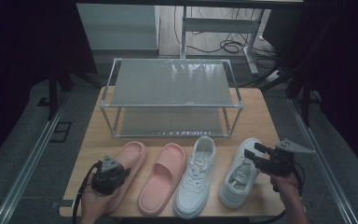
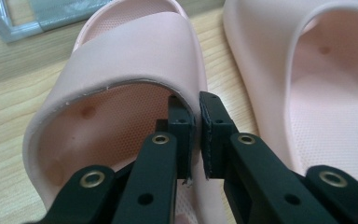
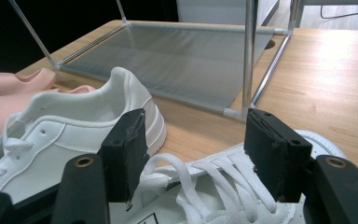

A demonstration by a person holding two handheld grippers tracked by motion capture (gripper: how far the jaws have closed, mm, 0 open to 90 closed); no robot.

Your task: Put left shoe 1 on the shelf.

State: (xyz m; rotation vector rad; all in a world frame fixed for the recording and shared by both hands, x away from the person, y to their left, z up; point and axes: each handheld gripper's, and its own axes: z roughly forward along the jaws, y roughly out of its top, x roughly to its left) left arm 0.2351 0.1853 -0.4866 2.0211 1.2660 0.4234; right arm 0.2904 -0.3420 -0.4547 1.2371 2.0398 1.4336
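Left tool (image 2: 196, 122) clamped on pink slipper's (image 2: 135, 51) side wall, right tool (image 3: 193, 154) spread wide over white sneaker (image 3: 223, 196).

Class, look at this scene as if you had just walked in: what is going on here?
A person at a wooden table works a pair of tongs in each hand. The left tongs are clamped on the side wall of the outer pink slipper. The right tongs stand open above the laces of the right-hand white sneaker. The other pink slipper and the other white sneaker lie between them. A two-shelf rack stands behind the four shoes.
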